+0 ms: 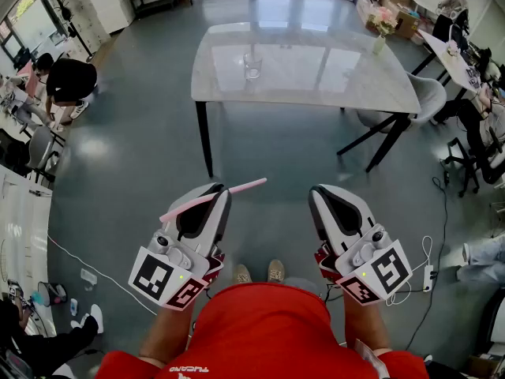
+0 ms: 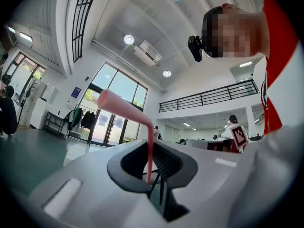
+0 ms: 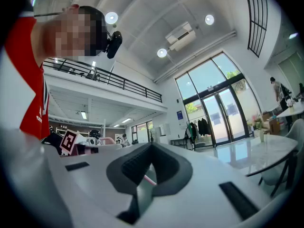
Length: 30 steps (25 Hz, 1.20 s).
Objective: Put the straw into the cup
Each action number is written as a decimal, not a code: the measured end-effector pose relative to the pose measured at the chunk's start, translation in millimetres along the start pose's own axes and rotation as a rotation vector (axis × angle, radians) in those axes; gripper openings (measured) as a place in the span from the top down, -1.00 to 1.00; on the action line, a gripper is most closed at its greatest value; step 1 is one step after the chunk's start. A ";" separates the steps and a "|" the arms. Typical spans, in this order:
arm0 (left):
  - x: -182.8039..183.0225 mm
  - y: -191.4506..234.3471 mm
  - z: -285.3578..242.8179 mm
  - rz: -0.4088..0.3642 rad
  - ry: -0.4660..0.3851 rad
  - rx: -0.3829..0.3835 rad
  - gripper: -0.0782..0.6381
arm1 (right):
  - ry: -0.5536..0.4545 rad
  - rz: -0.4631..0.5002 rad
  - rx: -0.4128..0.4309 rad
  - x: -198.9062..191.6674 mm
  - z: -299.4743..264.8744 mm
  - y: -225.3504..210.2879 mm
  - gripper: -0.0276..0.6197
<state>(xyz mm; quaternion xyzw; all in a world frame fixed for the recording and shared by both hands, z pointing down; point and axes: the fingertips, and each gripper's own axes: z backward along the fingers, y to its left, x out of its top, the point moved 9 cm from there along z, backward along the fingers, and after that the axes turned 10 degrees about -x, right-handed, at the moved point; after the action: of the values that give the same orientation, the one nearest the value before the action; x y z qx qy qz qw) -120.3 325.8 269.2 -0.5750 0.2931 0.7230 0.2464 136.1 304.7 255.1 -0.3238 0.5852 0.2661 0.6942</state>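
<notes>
The left claw (image 1: 220,189) is nearly closed and pinches the pink straw (image 1: 213,199) between its tips. In the head view it is held out over the floor in front of the person's red shirt. The straw's long axis lies crosswise to the claw and slants from lower left to upper right. A short end sticks out on the left, and the longer end points right, toward the other claw. In the left gripper view the straw (image 2: 124,108) stands up out of the left claw (image 2: 153,171) and then bends toward the upper left.

Farther ahead, well apart from both claws, a clear cup (image 1: 252,65) stands upright on the pale desk (image 1: 323,69). The straw is nowhere near it.

The right claw (image 1: 319,190) is held level beside the left one. Its jaws are pressed almost together and grip nothing. In the right gripper view only a narrow wedge of gap shows at the right claw (image 3: 147,171), with a sliver of pink in it that I cannot identify.
</notes>
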 end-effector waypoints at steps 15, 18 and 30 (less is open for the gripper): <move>-4.7 -6.5 5.2 0.006 -0.014 0.017 0.69 | -0.007 -0.039 0.038 -5.8 4.9 5.3 0.91; -5.4 -7.5 2.4 0.004 -0.015 0.026 0.69 | -0.001 -0.030 0.044 -7.6 4.7 2.3 0.91; -10.2 -10.5 -24.0 -0.020 -0.015 0.056 0.69 | -0.004 -0.031 0.047 -11.6 6.1 -34.2 0.91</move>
<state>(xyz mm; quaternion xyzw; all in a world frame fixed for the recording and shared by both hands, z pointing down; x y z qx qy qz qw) -94.3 316.1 273.6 -0.5652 0.3057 0.7164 0.2720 163.6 287.3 271.9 -0.3158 0.5848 0.2425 0.7067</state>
